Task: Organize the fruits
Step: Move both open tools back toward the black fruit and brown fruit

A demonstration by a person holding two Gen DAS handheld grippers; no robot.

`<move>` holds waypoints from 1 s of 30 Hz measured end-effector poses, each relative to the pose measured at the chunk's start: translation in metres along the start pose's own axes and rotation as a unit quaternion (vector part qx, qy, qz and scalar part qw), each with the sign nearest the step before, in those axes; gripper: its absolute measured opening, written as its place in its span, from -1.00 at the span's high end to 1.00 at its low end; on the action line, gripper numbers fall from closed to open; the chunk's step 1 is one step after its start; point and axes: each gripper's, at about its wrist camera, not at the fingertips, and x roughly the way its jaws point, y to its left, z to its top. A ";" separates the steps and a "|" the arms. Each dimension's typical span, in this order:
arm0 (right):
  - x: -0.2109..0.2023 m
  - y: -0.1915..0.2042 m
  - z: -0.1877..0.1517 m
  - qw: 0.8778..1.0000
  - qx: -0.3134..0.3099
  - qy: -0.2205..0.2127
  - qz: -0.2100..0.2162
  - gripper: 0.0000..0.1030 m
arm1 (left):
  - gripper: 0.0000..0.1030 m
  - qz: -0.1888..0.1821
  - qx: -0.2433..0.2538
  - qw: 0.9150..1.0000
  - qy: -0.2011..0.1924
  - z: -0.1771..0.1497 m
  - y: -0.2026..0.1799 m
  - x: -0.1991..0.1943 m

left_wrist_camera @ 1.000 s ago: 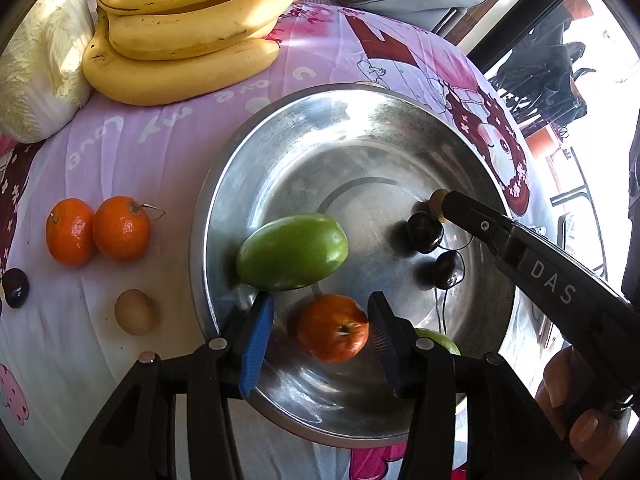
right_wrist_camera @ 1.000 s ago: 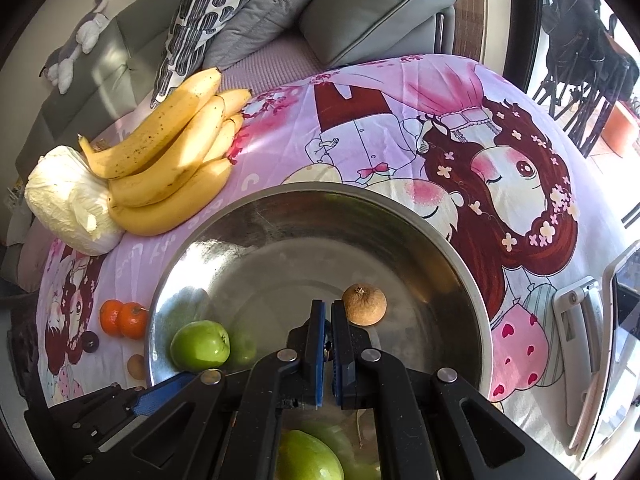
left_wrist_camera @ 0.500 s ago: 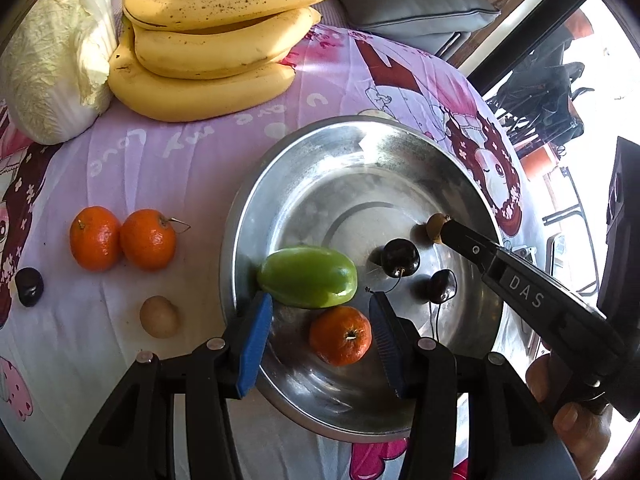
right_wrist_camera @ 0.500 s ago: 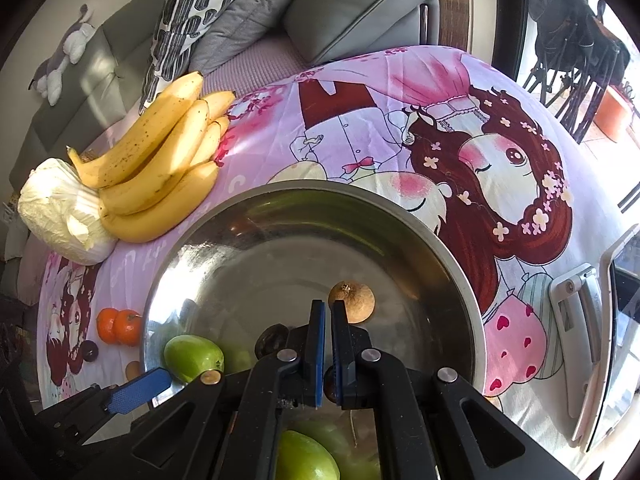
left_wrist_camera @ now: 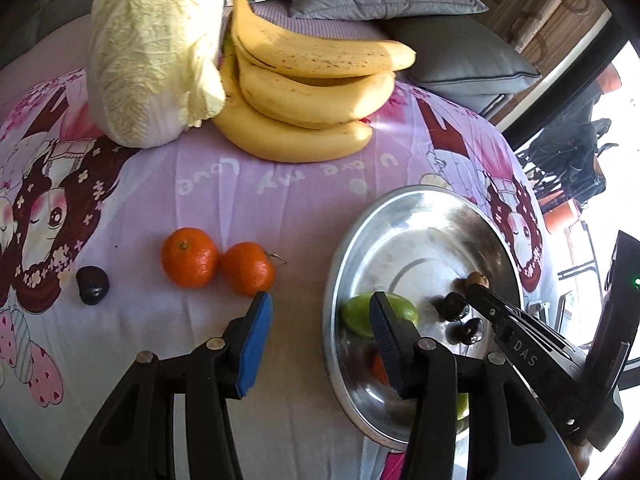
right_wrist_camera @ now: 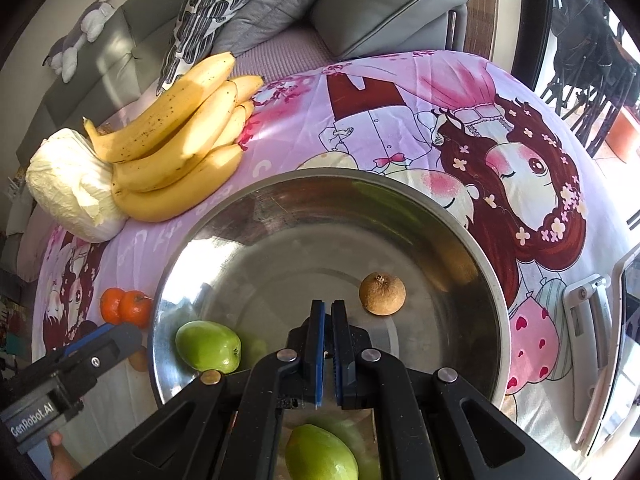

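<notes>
A steel bowl (left_wrist_camera: 404, 216) (right_wrist_camera: 224, 216) holds a green fruit (left_wrist_camera: 356, 316) (right_wrist_camera: 208, 346), dark cherries (left_wrist_camera: 454, 306), a brown longan (right_wrist_camera: 382, 293), a partly hidden orange fruit (left_wrist_camera: 379, 366) and a second green fruit (right_wrist_camera: 320, 458). My left gripper (left_wrist_camera: 320, 320) is open and empty, over the cloth at the bowl's left rim, near two tangerines (left_wrist_camera: 190, 258) (left_wrist_camera: 248, 268) (right_wrist_camera: 126, 307). My right gripper (right_wrist_camera: 328, 312) is shut and empty over the bowl; it also shows in the left wrist view (left_wrist_camera: 474, 290). A loose cherry (left_wrist_camera: 92, 284) lies at the far left.
A banana bunch (left_wrist_camera: 308, 100) (right_wrist_camera: 176, 140) and a cabbage (left_wrist_camera: 152, 48) (right_wrist_camera: 68, 188) lie at the back of the pink printed cloth (left_wrist_camera: 280, 184). Grey cushions (left_wrist_camera: 440, 28) sit behind. A small brown fruit (right_wrist_camera: 140, 360) peeks out beside the bowl.
My left gripper has pulled back out of the bowl and swung left toward the tangerines, leaving the orange fruit in the bowl. The right gripper stays shut over the bowl.
</notes>
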 end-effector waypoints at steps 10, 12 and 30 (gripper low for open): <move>0.002 0.016 -0.004 1.000 -0.029 0.001 -0.003 0.92 | -0.08 0.046 -0.039 0.998 -0.010 0.005 0.033 -0.001; 0.001 0.021 -0.005 0.999 -0.039 -0.001 -0.006 0.92 | -0.09 0.049 -0.040 0.998 -0.007 0.005 0.034 0.000; 0.005 0.031 -0.008 0.997 -0.070 -0.004 -0.041 -0.33 | -0.63 0.086 -0.025 0.996 -0.011 0.005 0.031 0.007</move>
